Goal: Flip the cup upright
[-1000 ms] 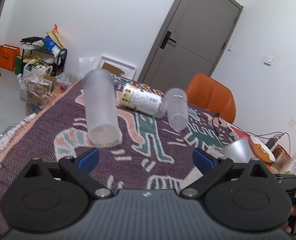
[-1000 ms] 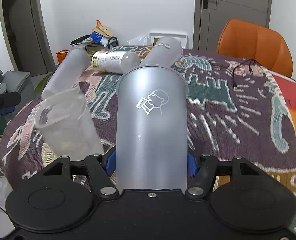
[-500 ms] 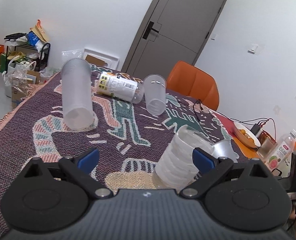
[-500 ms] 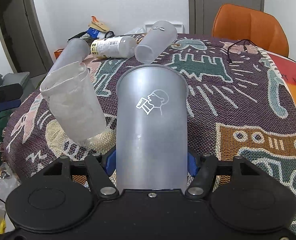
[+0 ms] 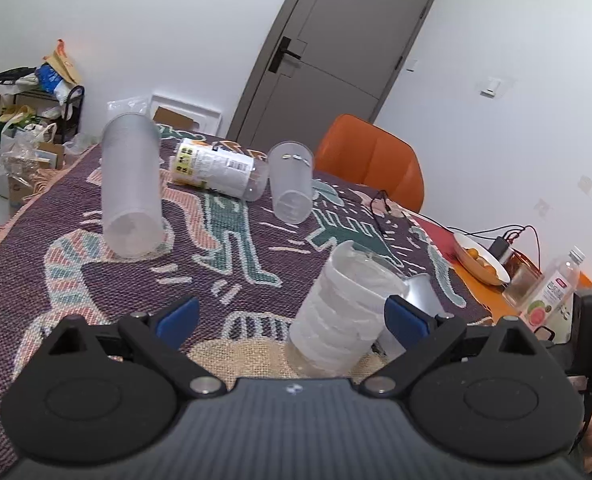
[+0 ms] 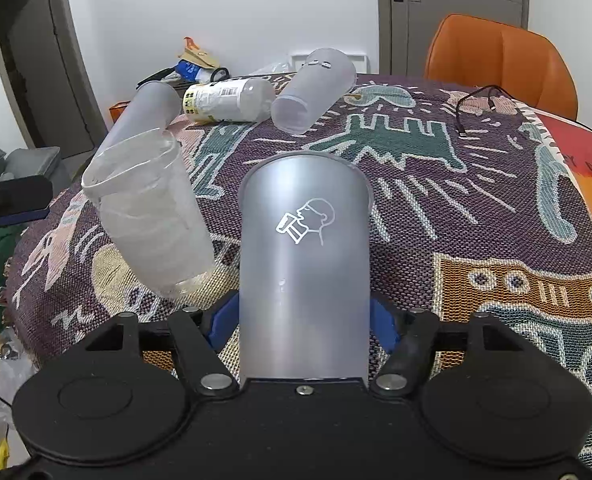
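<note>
Right tool (image 6: 302, 320) pinched the grey frosted plastic cup with a drinking-man logo (image 6: 304, 264), held above the patterned woven desk cloth (image 6: 476, 216); left tool (image 5: 292, 316) spread, empty; next, probably set the cup on its base

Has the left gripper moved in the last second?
Yes. The left gripper swung right: the ribbed clear cup, unseen before, now sits by its right finger.

The right gripper (image 6: 303, 320) holds a tall cup (image 6: 304, 264) between its fingers, over the blanket (image 6: 456, 216); a ridged cup (image 6: 152, 216) stands just to its left. Behind them lie a long cup (image 6: 148, 116), a bottle (image 6: 228, 100) and another cup (image 6: 312, 88); a chair (image 6: 500, 60) stands behind the table.
</note>
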The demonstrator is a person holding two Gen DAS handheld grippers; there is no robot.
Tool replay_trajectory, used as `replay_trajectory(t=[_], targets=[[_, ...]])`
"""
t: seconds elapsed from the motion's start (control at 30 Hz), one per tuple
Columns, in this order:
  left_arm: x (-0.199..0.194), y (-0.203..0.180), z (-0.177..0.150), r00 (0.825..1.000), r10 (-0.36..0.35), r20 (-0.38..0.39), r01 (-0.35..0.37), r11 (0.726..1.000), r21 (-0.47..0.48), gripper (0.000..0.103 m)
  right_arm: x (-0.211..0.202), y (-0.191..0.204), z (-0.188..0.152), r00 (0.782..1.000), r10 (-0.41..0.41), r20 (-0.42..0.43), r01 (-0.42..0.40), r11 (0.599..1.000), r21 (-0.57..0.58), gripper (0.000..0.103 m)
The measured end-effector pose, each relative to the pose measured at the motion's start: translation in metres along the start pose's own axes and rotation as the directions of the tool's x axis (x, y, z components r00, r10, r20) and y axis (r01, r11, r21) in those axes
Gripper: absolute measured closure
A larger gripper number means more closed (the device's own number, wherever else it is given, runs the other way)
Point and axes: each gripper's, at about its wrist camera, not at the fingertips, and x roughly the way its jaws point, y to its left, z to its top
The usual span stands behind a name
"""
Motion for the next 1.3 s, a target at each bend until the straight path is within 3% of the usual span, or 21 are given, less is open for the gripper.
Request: replay_trajectory(t=[0.7,1.3], targets=[[-0.003,-0.002,0.002,1.000,-0.005,0.012,0.005,1.000,0.011,0.005,-0.008,0.002,0.005,0.999,-0.001,0.041,0.001,1.000,0.003,0.038],[-0.006,-0.007,0.004,1.000,-0.006,0.019,0.005,0.999,0.033,0.005,-0.032,-0.004,0.005,0.977,-0.015,0.214,0.007,0.999,0.037,0.037]])
